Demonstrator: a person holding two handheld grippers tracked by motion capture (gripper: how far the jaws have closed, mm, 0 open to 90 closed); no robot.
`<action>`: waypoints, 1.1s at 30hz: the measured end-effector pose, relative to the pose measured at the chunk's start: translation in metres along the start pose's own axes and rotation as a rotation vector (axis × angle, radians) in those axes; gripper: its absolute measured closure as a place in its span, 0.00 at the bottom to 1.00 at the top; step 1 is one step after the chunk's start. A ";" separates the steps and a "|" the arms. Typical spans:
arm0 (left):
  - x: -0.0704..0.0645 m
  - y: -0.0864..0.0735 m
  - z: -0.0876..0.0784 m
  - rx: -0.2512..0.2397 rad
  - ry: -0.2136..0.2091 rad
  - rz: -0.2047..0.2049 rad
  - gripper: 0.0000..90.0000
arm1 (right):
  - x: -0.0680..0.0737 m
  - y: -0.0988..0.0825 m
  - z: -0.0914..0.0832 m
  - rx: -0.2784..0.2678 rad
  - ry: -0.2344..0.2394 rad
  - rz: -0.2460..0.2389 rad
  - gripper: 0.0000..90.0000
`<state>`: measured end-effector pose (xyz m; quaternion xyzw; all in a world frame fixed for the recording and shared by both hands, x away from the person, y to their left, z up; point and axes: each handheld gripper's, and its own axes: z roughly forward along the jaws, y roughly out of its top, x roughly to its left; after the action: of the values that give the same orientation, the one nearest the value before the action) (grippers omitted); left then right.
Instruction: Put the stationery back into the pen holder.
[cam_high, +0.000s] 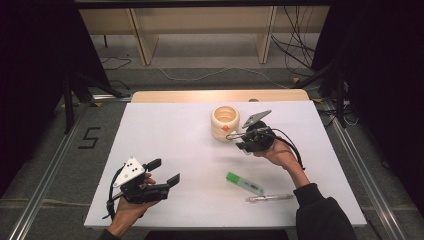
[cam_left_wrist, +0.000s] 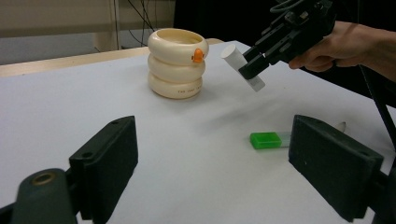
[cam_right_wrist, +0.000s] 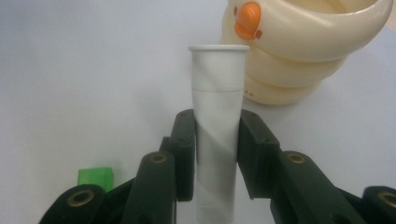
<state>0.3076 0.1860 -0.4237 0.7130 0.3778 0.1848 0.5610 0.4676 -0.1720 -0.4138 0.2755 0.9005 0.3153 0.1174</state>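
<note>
Holding a white tube (cam_right_wrist: 217, 121) in my right gripper (cam_right_wrist: 217, 154), I have its two black jaws pressed against the tube's sides about midway along its length, so the capped end sticks out well past the jaw tips. In the left gripper view the tube (cam_left_wrist: 243, 67) hangs tilted in the air, its flat cap end raised toward the cream holder (cam_left_wrist: 177, 63) and its lower end pointing down at the desk (cam_left_wrist: 70, 107). It is just beside the holder's rim, apart from it, not inside.

That holder looks like three stacked cream rings with a small orange beak on the uppermost one, and it stands upright on the white desk, toward the far side in the high view (cam_high: 225, 122). My right gripper (cam_high: 246, 136) is lifted off the desk just to the right of it in that view.

My left gripper (cam_high: 167, 172) rests low near the desk's near left corner, well apart from everything else. Its jaws stand wide apart with nothing between them; through the gap I see only bare desk.

Lying flat on the desk nearer to me, on the right, is a green highlighter (cam_high: 244, 183), its green cap end showing in the left gripper view (cam_left_wrist: 265, 140). Just beyond it toward the near edge lies a thin clear pen (cam_high: 270, 198), close to the highlighter.
</note>
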 end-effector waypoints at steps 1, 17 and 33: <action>0.000 0.000 0.000 0.001 0.000 0.000 0.17 | 0.000 0.000 0.000 -0.006 -0.001 0.008 0.78; 0.000 0.000 0.000 -0.010 0.010 -0.008 0.17 | -0.004 0.001 -0.011 -0.150 -0.025 0.098 0.78; 0.001 0.000 -0.001 -0.009 0.011 -0.006 0.17 | -0.007 0.002 -0.019 -0.258 -0.064 0.164 0.78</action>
<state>0.3078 0.1874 -0.4236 0.7084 0.3820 0.1887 0.5627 0.4668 -0.1840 -0.3976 0.3405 0.8230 0.4278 0.1542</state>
